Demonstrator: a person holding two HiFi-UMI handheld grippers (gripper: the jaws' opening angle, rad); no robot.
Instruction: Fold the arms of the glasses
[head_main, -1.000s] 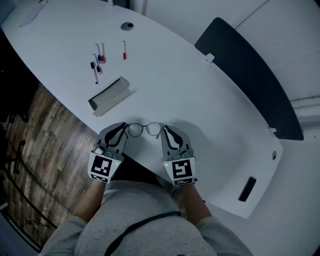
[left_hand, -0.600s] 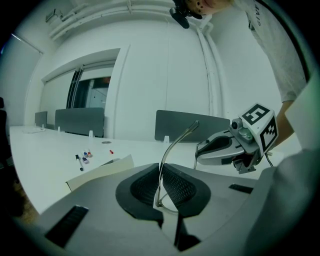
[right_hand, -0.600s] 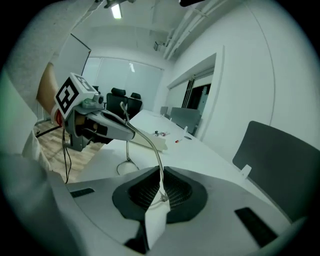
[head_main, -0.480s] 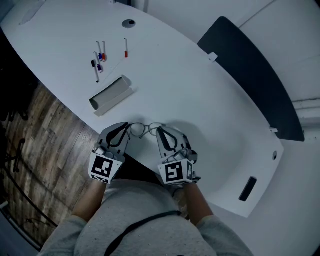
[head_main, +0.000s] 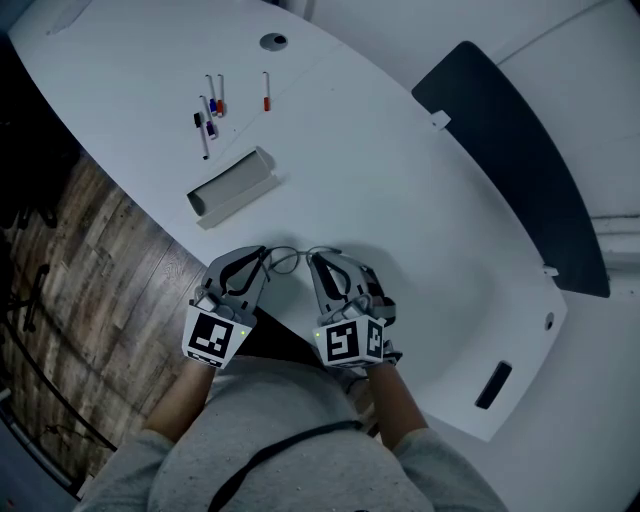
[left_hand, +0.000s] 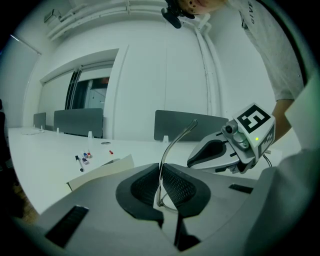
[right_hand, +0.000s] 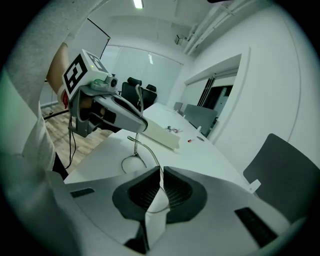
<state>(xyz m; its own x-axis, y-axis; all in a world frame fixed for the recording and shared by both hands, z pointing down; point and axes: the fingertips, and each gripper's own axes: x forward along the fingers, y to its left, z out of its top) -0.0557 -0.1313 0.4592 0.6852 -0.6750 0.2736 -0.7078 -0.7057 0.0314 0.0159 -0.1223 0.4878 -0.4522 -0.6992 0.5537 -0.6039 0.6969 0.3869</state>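
Note:
Thin wire-rimmed glasses hang just above the white table's near edge, held between both grippers. My left gripper is shut on the frame's left end. In the left gripper view a thin metal arm rises from between the pads and bends right toward the right gripper. My right gripper is shut on the right side. In the right gripper view the wire runs from its pads to a lens ring under the left gripper.
A grey open case lies on the table beyond the grippers, with several markers and a red pen farther back. A dark chair back stands at the table's far side. Wooden floor lies left of the edge.
My right gripper has rolled and moved left toward the left gripper, and the glasses now span a shorter gap between them. The left gripper has kept still.

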